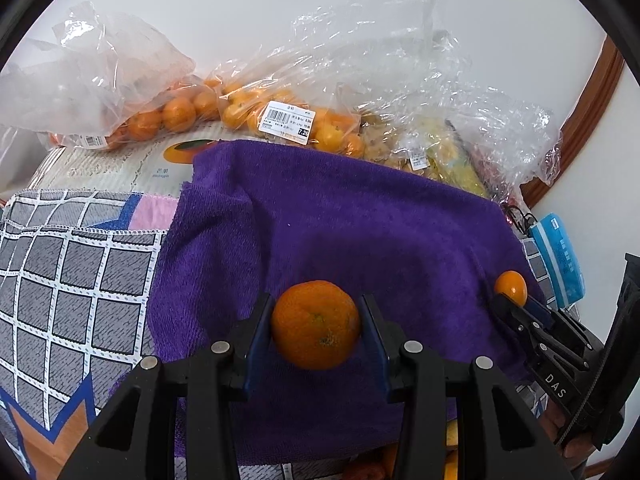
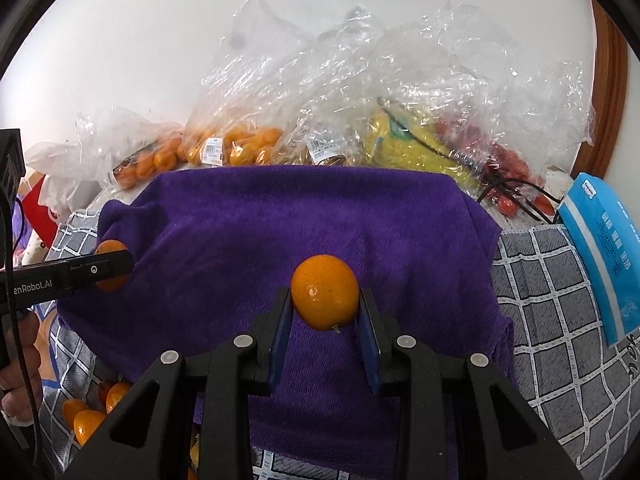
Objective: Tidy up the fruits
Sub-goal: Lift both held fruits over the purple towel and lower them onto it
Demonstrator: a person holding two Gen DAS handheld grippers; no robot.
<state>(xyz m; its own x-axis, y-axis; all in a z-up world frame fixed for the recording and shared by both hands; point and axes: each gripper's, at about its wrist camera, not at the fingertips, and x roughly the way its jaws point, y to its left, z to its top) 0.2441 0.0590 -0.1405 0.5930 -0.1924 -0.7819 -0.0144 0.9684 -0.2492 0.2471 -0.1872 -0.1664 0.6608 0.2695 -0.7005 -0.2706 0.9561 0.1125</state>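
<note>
My jaws are both closed on fruit: my left gripper point(image 1: 316, 332) pinches a mandarin point(image 1: 316, 325), my right gripper point(image 2: 325, 312) a smoother orange point(image 2: 325, 292), both held above the purple towel point(image 1: 340, 220). Bagged fruit point(image 2: 236, 146) lies beyond the towel.

Two held oranges point(image 1: 316, 325) point(image 2: 325, 297); one purple towel point(image 1: 360, 220).

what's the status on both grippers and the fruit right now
Left gripper shut on a mandarin. Right gripper shut on a kumquat. Both held over the purple towel. Nothing blocking; bagged fruit behind.
</note>
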